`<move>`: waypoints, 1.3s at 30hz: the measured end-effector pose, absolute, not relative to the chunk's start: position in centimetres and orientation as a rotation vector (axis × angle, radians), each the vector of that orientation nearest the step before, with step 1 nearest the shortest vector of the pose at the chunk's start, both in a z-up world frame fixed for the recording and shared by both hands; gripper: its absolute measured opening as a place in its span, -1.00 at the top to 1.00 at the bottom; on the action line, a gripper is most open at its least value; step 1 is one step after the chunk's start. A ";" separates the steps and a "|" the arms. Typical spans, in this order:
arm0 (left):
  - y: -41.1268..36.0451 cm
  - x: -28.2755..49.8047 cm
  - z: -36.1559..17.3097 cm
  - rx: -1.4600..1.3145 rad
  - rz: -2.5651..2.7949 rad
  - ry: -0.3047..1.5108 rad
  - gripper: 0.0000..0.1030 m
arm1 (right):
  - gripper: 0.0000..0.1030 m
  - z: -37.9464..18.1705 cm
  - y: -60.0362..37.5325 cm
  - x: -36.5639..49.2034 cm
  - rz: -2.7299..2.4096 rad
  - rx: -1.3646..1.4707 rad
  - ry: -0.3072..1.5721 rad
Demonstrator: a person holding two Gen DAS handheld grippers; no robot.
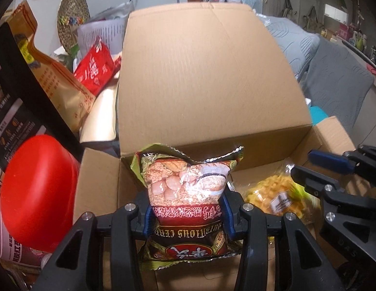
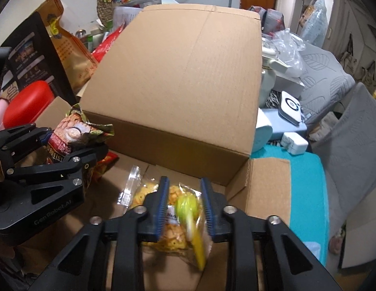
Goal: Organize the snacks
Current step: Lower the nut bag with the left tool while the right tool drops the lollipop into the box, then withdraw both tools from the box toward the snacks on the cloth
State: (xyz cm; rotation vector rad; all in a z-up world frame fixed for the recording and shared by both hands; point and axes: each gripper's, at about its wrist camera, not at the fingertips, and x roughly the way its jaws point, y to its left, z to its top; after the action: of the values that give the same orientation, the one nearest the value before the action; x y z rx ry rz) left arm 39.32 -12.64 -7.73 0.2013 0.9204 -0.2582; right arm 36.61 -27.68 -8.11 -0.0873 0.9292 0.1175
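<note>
An open cardboard box stands in front of me with its big flap upright. My left gripper is shut on a cereal packet, red and green with foil edges, and holds it over the box's left side. The same left gripper and cereal packet show at the left of the right wrist view. My right gripper is open over the box floor. A clear bag of yellow snacks with a green-yellow clip lies past its blue pads, blurred and not pinched. The right gripper hangs above that bag.
A red-orange packet lies in the box under the left gripper. Left of the box stand a red rounded lid, a black carton, a brown bag and a red packet. A teal cloth, a white charger and grey cushions lie to the right.
</note>
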 end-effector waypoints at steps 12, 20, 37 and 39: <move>-12.8 38.2 -6.7 0.220 -0.217 0.890 -0.47 | 0.18 -6.8 -27.5 35.6 0.100 -0.097 0.893; -11.8 36.6 -4.5 0.209 -0.222 0.849 -0.47 | 0.18 -4.8 -27.1 34.0 0.141 -0.063 0.849; -9.9 28.5 4.3 0.166 -0.258 0.659 -0.47 | 0.07 3.2 -26.0 26.5 0.119 -0.083 0.668; -9.6 27.5 5.2 0.164 -0.261 0.639 -0.47 | 0.07 3.9 -25.8 25.4 0.115 -0.090 0.652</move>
State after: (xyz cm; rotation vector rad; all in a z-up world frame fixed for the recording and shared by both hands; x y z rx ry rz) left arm 27.46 -9.63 5.17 0.1643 0.6389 -0.2612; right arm 25.36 -25.81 3.92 -0.0895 0.6523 0.1153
